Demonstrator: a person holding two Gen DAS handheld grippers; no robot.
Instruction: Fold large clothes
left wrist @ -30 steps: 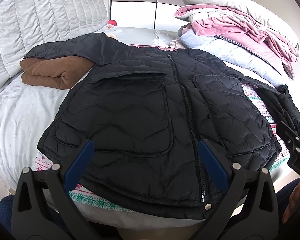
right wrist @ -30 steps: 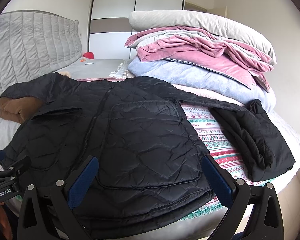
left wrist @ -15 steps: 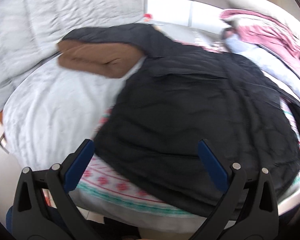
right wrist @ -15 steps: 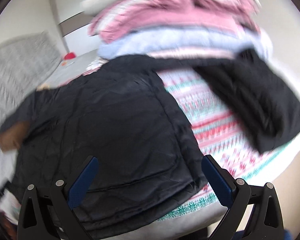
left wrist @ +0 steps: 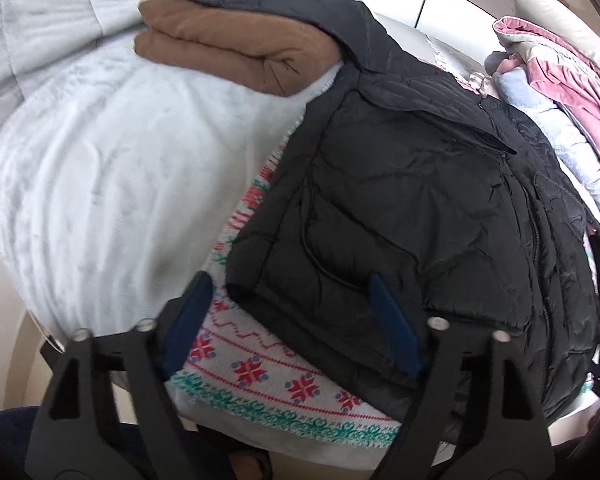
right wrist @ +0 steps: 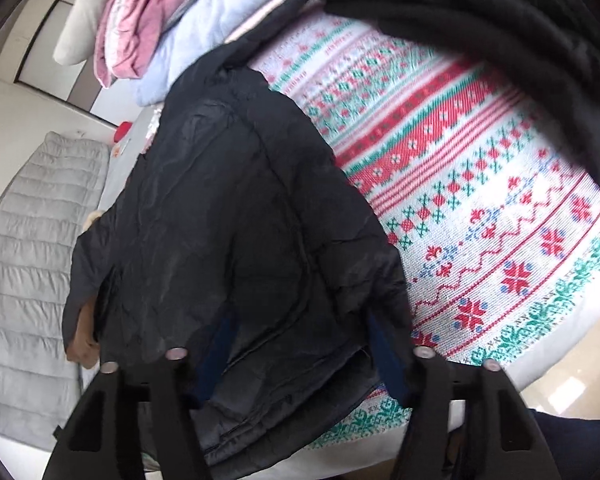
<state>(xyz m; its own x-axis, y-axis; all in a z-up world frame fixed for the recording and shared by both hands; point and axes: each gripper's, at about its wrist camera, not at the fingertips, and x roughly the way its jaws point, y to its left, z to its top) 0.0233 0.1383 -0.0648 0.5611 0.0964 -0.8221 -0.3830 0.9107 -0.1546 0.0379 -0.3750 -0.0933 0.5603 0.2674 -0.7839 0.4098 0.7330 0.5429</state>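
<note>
A black quilted jacket (left wrist: 412, 184) lies spread, zipped, on a patterned blanket (left wrist: 260, 376) on the bed. My left gripper (left wrist: 290, 320) is open at the jacket's near left hem corner, one blue pad over the blanket, the other over the jacket. In the right wrist view the jacket (right wrist: 228, 240) fills the left half. My right gripper (right wrist: 300, 356) is open with its fingers straddling the jacket's near right hem corner. The jacket's right sleeve (right wrist: 480, 16) lies spread across the top of the blanket (right wrist: 480, 208).
A folded brown garment (left wrist: 232, 48) lies under the jacket's left sleeve at the back. White bedding (left wrist: 112, 168) is to the left, a grey quilted headboard (right wrist: 28, 264) behind. A pile of pink and pale blue bedding (left wrist: 560, 80) lies at the right.
Both grippers moved forward and down onto the jacket's hem corners, the left swinging left and the right swinging right. Both stay open.
</note>
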